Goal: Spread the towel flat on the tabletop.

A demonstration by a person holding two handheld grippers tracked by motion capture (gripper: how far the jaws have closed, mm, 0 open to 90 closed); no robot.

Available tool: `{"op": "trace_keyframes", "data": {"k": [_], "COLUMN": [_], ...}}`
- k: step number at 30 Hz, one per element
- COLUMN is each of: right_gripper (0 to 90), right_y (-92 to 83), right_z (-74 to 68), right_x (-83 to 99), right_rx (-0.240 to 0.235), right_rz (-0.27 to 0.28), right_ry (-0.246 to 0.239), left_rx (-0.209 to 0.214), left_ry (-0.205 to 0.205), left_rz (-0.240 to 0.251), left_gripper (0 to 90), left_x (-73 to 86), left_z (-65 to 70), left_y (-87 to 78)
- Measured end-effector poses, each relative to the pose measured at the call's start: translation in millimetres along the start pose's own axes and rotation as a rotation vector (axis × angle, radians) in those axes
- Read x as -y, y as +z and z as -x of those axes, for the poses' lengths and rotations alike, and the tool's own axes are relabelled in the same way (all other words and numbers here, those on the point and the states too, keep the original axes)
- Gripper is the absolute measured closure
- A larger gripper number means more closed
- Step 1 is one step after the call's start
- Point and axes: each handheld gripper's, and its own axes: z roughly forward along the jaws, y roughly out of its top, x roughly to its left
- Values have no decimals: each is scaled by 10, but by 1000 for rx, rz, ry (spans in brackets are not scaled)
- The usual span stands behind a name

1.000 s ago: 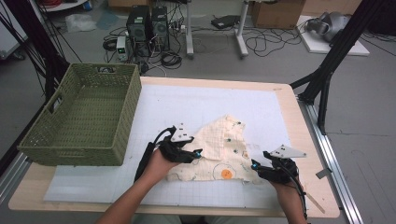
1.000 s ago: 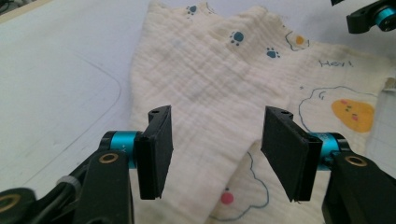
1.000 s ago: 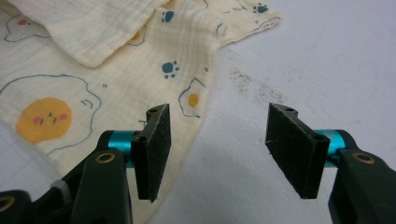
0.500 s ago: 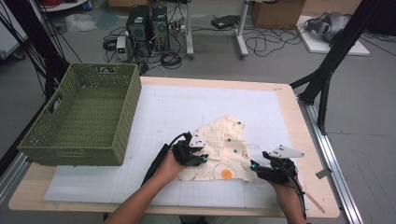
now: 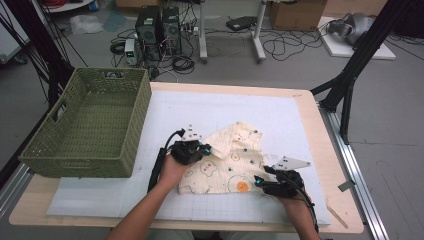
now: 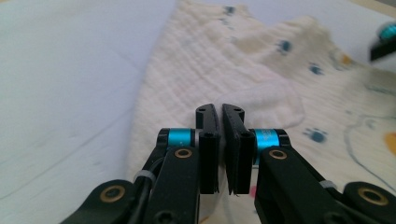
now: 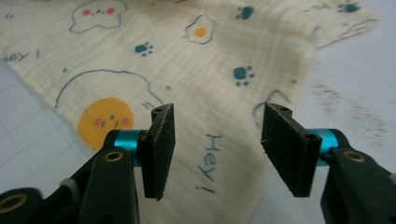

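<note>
While cream cloth [image 5: 227,165] lies flat, long axis toward far-right, left gripper [image 5: 204,148] fingers pinched on it, right gripper [image 5: 258,181] fingers apart.

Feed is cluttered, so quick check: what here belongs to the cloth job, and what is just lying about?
Job:
cream printed muslin cloth
left claw, shut on the cloth
right claw, open over it
green woven basket, probably

Lying about:
black computer towers
floor cables

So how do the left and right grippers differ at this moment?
The left gripper has just been closing and its jaws are nearly together over the cream printed cloth; the right gripper stands open, cloth visible between its jaws. The left is at the cloth's left edge, the right at its near right corner. Both have black jaws with blue collars.
</note>
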Motion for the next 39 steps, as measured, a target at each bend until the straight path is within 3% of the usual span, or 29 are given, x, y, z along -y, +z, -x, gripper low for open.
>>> {"op": "trace_keyframes", "data": {"k": [3,9,10,11,16,18,20,23,27,28,31,33,35,39], "right_gripper": [528,718,767,839,878,881,881,870,747,680,630,587,580,528], "right_y": [75,69,55,29,-30,-65,-102,-153,-179,-181,-188,-203,-199,-102], "right_z": [-33,-10,-10,-20,-81,-97,-113,-125,-112,-89,-61,3,31,173], "right_x": [-16,-7,-6,2,19,31,45,64,81,65,36,-28,-51,-175], "right_rx": [-13,-48,-58,-74,-101,-150,-202,-242,-241,-216,-194,-143,-122,-11], "right_rz": [-32,-43,-50,-59,-90,-108,-127,-152,-125,-90,-50,33,48,55], "right_ry": [-16,3,-5,-43,-86,-107,-130,-143,-134,-134,-116,-64,-51,-19], "left_rx": [-87,-206,-225,-243,-301,-320,-337,-340,-280,-256,-221,-206,-174,-147], "left_ry": [-53,-136,-165,-193,-238,-261,-292,-300,-275,-264,-231,-214,-209,-209], "left_rz": [23,30,36,40,26,24,22,12,16,13,18,24,34,21], "left_gripper": [845,846,847,848,848,837,754,616,504,488,474,459,457,446], "left_x": [10,63,76,88,147,170,188,206,213,215,227,243,260,283], "left_z": [-133,-337,-376,-413,-536,-574,-607,-635,-638,-631,-590,-565,-569,-562], "left_y": [-48,-60,-63,-66,-35,-21,-19,-46,-130,-151,-210,-242,-254,-260]}}
